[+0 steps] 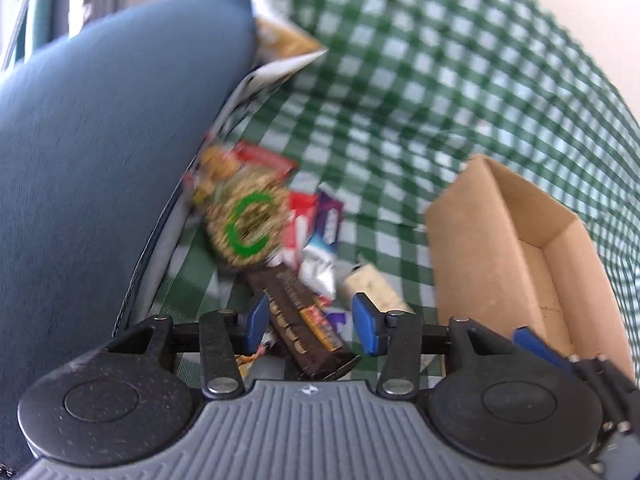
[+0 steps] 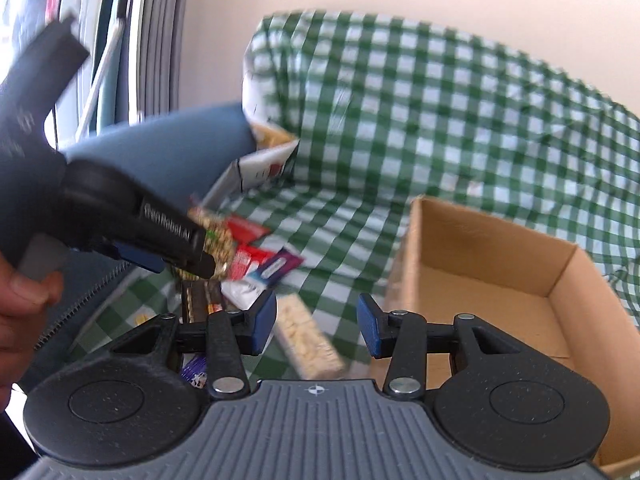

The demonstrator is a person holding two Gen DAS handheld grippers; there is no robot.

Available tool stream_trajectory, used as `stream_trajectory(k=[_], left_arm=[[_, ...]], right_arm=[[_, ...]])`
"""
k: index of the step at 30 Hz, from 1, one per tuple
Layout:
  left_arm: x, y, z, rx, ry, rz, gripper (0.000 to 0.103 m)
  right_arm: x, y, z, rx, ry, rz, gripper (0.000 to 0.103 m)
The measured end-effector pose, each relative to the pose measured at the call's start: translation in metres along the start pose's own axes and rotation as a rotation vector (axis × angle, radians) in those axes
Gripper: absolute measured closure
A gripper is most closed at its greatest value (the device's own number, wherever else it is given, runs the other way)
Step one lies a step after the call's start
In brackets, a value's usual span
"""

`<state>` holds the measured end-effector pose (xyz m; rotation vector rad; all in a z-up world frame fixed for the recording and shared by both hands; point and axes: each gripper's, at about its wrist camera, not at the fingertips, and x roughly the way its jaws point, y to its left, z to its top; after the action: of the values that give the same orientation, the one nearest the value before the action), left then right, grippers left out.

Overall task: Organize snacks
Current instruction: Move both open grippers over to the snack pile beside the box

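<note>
Where the green-checked cloth (image 2: 400,120) drapes the seat, a blue cushion (image 1: 100,140) borders its left edge and an open cardboard box (image 2: 500,280) sits toward the right edge. The snack pile (image 1: 276,240) lies between them, against the cushion. The left gripper (image 1: 308,322) hangs spread over a dark bar (image 1: 300,320); the right gripper (image 2: 316,326) stands spread above a pale bar (image 2: 308,340), gripping nothing.
</note>
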<state>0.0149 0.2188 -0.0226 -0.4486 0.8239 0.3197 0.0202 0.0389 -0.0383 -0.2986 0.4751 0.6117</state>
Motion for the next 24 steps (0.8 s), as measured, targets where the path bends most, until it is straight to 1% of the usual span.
stream_trajectory(k=[1, 2, 3, 5, 6, 8, 10, 13, 16, 19, 22, 23, 24], left_arm=[[0.003, 0.004, -0.001, -0.012, 0.013, 0.014, 0.044], [0.007, 0.007, -0.002, -0.021, 0.027, 0.025, 0.038], [0.010, 0.009, -0.001, -0.030, 0.042, 0.035, 0.034], [0.015, 0.015, -0.004, -0.048, 0.066, 0.046, 0.031], [0.018, 0.017, -0.004, -0.056, 0.077, 0.049, 0.027], [0.024, 0.018, -0.004, -0.069, 0.102, 0.054, 0.025], [0.029, 0.020, -0.004, -0.080, 0.125, 0.057, 0.024], [0.035, 0.018, -0.005, -0.080, 0.145, 0.056, 0.024], [0.039, 0.015, -0.006, -0.068, 0.158, 0.059, 0.022], [0.044, 0.014, -0.006, -0.084, 0.178, 0.065, 0.022], [0.046, 0.012, -0.006, -0.083, 0.176, 0.060, 0.022], [0.046, 0.012, -0.006, -0.078, 0.177, 0.061, 0.022], [0.046, 0.011, -0.006, -0.072, 0.176, 0.063, 0.022]], right_arm=[[0.010, 0.006, 0.001, -0.010, 0.019, -0.005, 0.056], [0.018, 0.013, 0.001, -0.019, 0.040, -0.009, 0.056], [0.028, 0.019, 0.001, -0.035, 0.060, -0.017, 0.055], [0.043, 0.029, 0.000, -0.063, 0.094, -0.041, 0.053], [0.051, 0.033, -0.001, -0.078, 0.111, -0.054, 0.053], [0.067, 0.038, -0.003, -0.098, 0.151, -0.082, 0.050], [0.082, 0.039, -0.004, -0.108, 0.194, -0.104, 0.043], [0.097, 0.037, -0.006, -0.101, 0.238, -0.123, 0.039], [0.112, 0.036, -0.005, -0.106, 0.284, -0.103, 0.039], [0.122, 0.034, -0.008, -0.082, 0.326, -0.076, 0.039], [0.124, 0.034, -0.008, -0.071, 0.327, -0.068, 0.041], [0.124, 0.033, -0.008, -0.065, 0.325, -0.059, 0.043], [0.123, 0.033, -0.008, -0.058, 0.321, -0.043, 0.053]])
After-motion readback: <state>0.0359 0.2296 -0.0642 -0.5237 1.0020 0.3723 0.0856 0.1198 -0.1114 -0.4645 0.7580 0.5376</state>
